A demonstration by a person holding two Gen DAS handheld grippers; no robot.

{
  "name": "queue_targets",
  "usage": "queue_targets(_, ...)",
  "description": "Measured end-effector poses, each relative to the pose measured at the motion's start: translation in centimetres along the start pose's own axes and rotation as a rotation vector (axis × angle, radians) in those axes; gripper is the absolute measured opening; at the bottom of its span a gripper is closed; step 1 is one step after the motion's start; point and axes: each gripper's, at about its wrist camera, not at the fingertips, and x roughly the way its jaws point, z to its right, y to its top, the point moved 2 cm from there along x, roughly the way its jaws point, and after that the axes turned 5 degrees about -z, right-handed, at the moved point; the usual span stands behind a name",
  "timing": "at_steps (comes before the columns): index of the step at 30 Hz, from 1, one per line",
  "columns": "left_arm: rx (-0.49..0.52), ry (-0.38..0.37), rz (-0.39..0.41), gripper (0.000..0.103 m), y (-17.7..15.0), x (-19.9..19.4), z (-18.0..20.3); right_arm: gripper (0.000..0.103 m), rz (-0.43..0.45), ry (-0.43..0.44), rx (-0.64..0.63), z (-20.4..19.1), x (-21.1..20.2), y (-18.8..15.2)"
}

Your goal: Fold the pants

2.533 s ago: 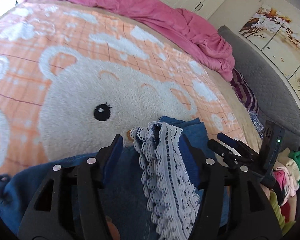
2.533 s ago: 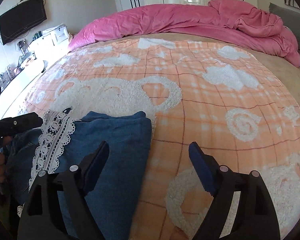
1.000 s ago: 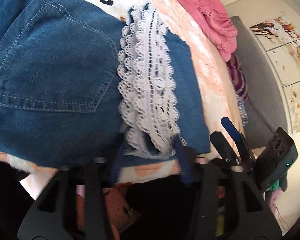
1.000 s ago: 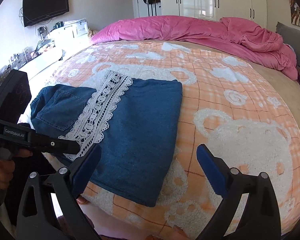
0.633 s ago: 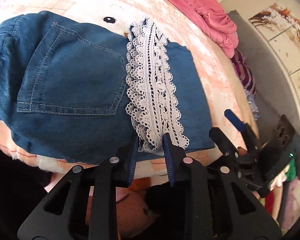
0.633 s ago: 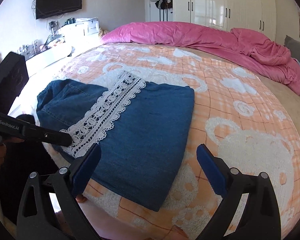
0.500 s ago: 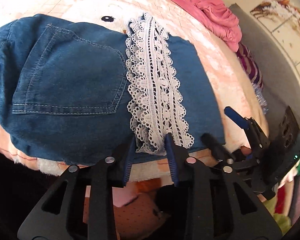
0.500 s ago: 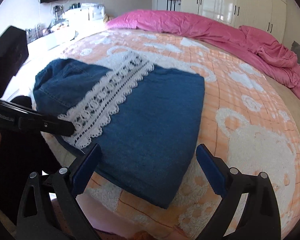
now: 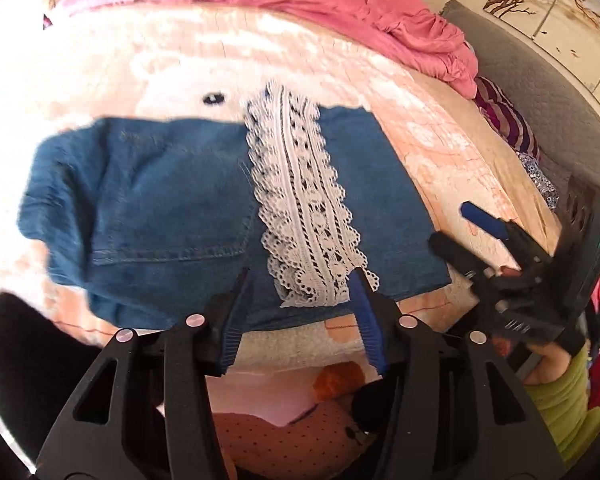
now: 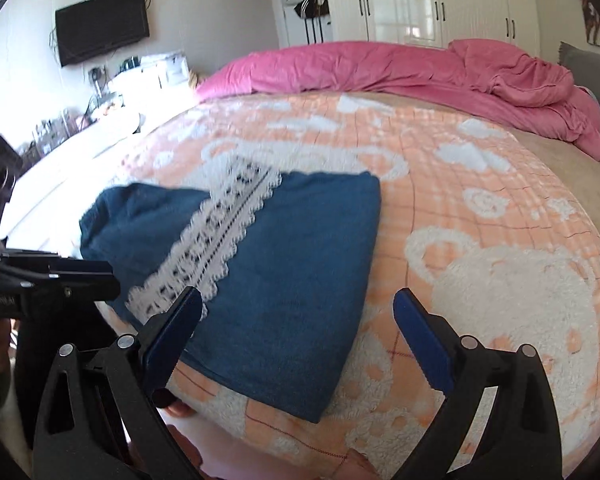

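Observation:
Folded blue denim pants (image 9: 160,200) (image 10: 300,260) lie near the front edge of the bed, with a white lace trim (image 9: 300,200) (image 10: 220,240) running across them. My left gripper (image 9: 300,280) hovers just above the near end of the lace. Its jaws are opening and the pads stand apart from the fabric on both sides. It also shows at the left of the right wrist view as the left gripper (image 10: 60,276). My right gripper (image 10: 298,300) is open wide above the pants' near right corner, gripping nothing, and shows again as the right gripper (image 9: 500,240).
An orange and white bear blanket (image 10: 500,220) covers the bed. A pink duvet (image 10: 420,68) is bunched along the far side, and a grey headboard (image 9: 540,100) stands at the right. A TV (image 10: 100,24) and wardrobe (image 10: 440,0) are on the far walls. A hand with a green sleeve (image 9: 556,392) holds the right gripper.
The left gripper let go of the lace end, widened its jaws, rose and drew back from the pants. The right gripper stayed open and hardly moved.

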Motion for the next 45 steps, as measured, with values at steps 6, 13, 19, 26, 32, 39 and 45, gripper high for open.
queue_targets(6, 0.013, 0.047, 0.069, 0.048, 0.0, -2.2, -0.7, 0.096, 0.029, 0.032, 0.045, 0.1, -1.8, 1.7)
queue_targets(13, -0.011, 0.062, 0.111, 0.059, -0.1, -3.8, -2.3, 0.096, 0.038, 0.046, 0.021, -2.2, -2.5, 5.0)
queue_targets(19, -0.065, 0.081, 0.136, 0.066, -0.7, -5.1, -5.0, 0.097, 0.02, 0.068, -0.041, -5.6, -1.6, 7.6)
queue_targets(26, -0.102, 0.107, 0.12, 0.069, -1.4, -5.4, -8.5, 0.097, -0.027, 0.103, -0.132, -9.9, 0.7, 10.0)
queue_targets(32, -0.208, 0.1, 0.133, 0.069, -2.0, -5.2, -12.4, 0.097, -0.089, 0.131, -0.242, -13.1, 3.7, 10.7)
queue_targets(39, -0.246, 0.05, 0.118, 0.063, -1.8, -3.9, -14.1, 0.097, -0.163, 0.231, -0.291, -15.7, 6.9, 12.5)
queue_targets(45, -0.289, -0.005, 0.083, 0.056, -1.9, -2.0, -14.6, 0.097, -0.268, 0.28, -0.357, -18.3, 10.9, 13.0)
